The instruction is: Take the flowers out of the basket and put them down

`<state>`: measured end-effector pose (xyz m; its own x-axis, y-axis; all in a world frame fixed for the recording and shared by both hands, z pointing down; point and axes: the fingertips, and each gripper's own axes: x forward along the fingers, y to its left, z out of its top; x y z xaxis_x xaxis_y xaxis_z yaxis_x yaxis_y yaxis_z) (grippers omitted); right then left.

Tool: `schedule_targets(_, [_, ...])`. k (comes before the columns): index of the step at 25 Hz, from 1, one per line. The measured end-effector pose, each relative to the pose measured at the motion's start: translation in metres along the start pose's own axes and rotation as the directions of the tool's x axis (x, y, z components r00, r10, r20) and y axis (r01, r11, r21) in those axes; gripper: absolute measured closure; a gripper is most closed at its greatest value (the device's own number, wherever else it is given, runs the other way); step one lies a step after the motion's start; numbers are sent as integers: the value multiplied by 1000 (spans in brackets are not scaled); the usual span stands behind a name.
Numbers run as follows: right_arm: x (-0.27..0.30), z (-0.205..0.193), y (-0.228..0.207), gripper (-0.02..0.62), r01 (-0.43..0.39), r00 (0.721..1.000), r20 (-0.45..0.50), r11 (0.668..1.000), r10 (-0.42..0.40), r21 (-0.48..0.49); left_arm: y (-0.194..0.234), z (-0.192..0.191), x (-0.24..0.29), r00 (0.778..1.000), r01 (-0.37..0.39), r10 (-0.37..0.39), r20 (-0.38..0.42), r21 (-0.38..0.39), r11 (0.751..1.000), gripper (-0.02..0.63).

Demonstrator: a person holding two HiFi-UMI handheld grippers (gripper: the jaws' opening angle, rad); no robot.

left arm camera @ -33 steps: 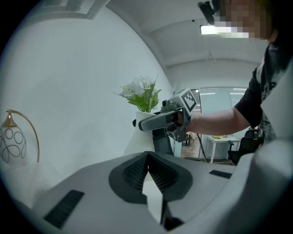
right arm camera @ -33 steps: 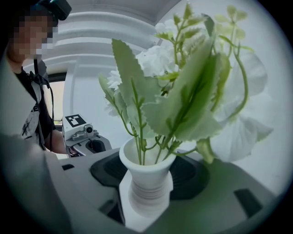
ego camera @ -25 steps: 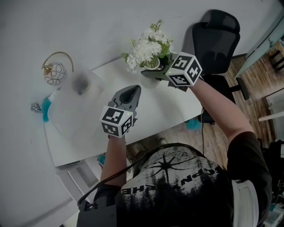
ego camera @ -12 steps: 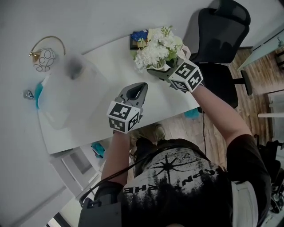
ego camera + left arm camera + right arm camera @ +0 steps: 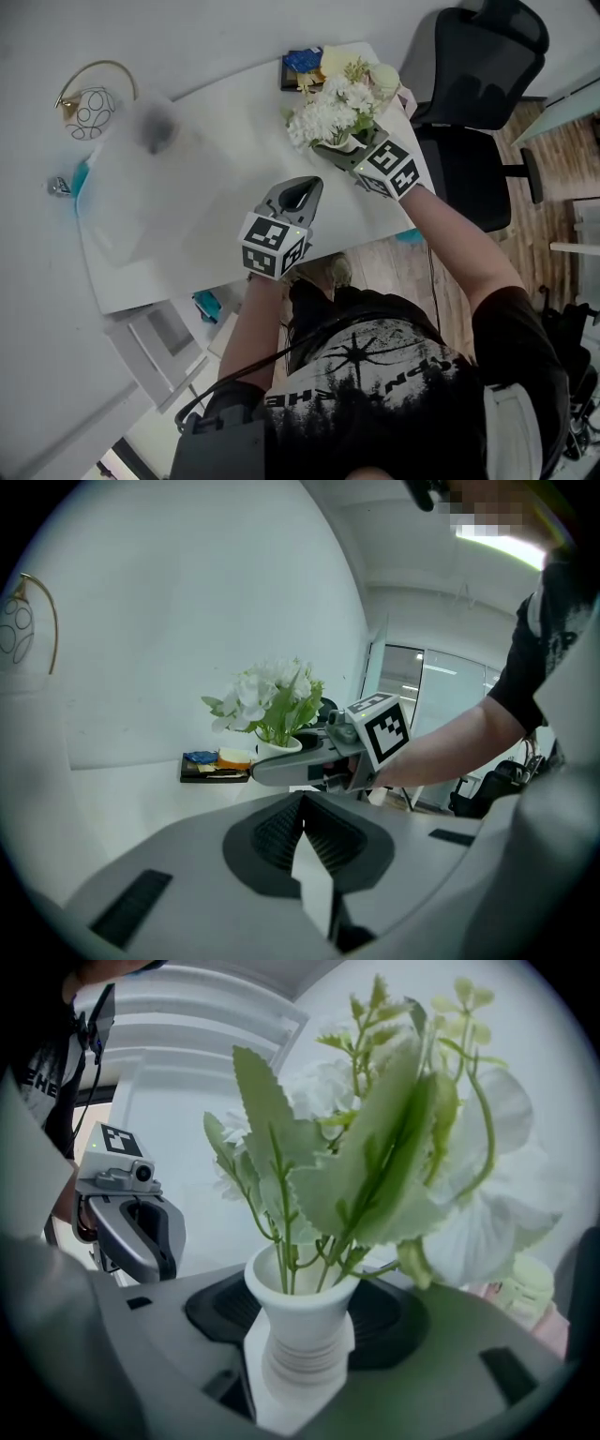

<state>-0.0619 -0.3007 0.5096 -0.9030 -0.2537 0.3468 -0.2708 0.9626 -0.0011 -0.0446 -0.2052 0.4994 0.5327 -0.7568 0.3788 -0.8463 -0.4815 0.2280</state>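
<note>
The right claw (image 5: 336, 153) pinches a small white vase (image 5: 302, 1335) by its ribbed body, with one jaw on each side. The white flowers (image 5: 328, 117) with green leaves stand upright in the vase. They are already out of any basket, and I can see no basket in these views. The vase is above the far right part of the desk (image 5: 244, 131), at about 1 o'clock from the person. Whether its foot already touches the desk, I cannot tell.

The left claw (image 5: 302, 808) is pressed together with nothing in it, and it hovers at about 7 o'clock of the vase.

The main risk, I think, is tipping. The bunch is wide and the vase is narrow, so it looks top-heavy. If the jaws spread before the foot sits flat, the vase may fall over. The desk edge is near at 3 o'clock, so a fall to that side could take the vase off the desk.

A flat black tray (image 5: 300, 70) with a blue and a yellow thing lies at 12 o'clock of the vase. A pale round container (image 5: 382, 77) is at 1 o'clock, near the petals, and the leaves may brush it. A black office chair (image 5: 478, 103) stands at 3 o'clock, beyond the desk. A gold wire ornament (image 5: 89, 103) is well apart at 10 o'clock.
</note>
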Motion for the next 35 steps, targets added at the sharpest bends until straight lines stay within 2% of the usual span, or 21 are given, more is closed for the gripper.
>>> schedule_targets(7, [7,3,-11,324,33,999,39,999,-34,38,7,-6,2,1000,-12,12,-3,-22,1000,595])
schedule_targets(13, [13,-2,-13,324,47,999,19,998,-47,34,8,-11,-1,1000,-16,16,-6,-31,999,595])
schedule_targets(23, [12,-14,-12,311,40,999,-1,996,-40,81,9,-13,0,1000,-14,14,-7,-46,999,595])
schedule_targets(35, [-29,-29,-17,313,98,995,-15,992,-97,78,7,-3,-2,1000,-23,24,12,-50,998,595])
